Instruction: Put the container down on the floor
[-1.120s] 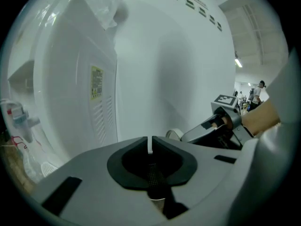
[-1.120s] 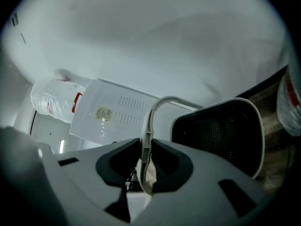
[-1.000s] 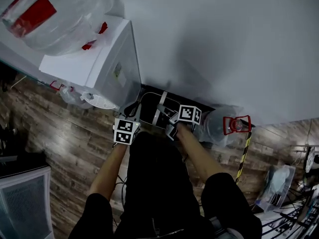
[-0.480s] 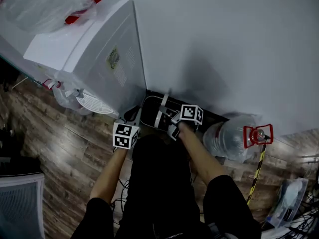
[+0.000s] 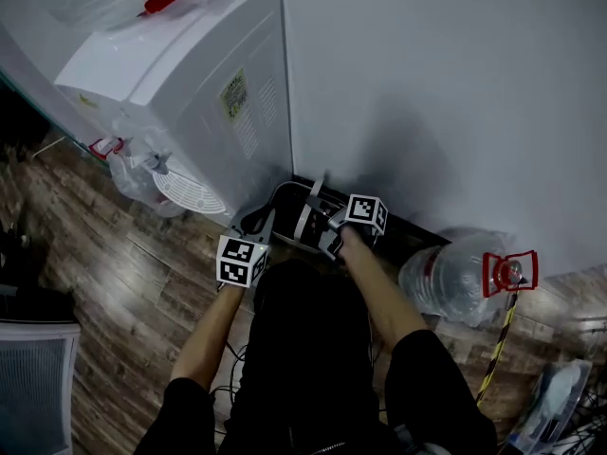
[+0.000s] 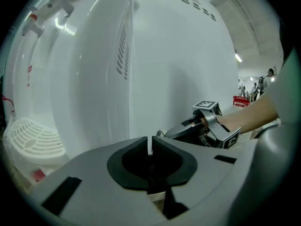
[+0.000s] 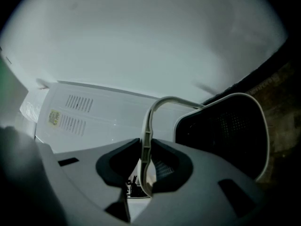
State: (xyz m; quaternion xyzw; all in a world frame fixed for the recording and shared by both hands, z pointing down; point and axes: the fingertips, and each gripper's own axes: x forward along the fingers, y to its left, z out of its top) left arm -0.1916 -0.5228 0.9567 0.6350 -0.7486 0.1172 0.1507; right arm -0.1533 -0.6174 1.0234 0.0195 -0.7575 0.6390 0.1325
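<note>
Right gripper clamped on the container handle
Container at twelve o'clock by the wall; dispenser at ten; left gripper jaws pressed together, empty.

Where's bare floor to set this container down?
Bare wood floor lies left, between the water dispenser and the white bin. Crowded: the wall corner where the container is, squeezed between dispenser and water bottle.

Both bare forearms reach steeply down, close together. The left grey two-jaw gripper has its jaws together with nothing between them; the right grey two-jaw gripper pinches a thin pale curved handle.
</note>
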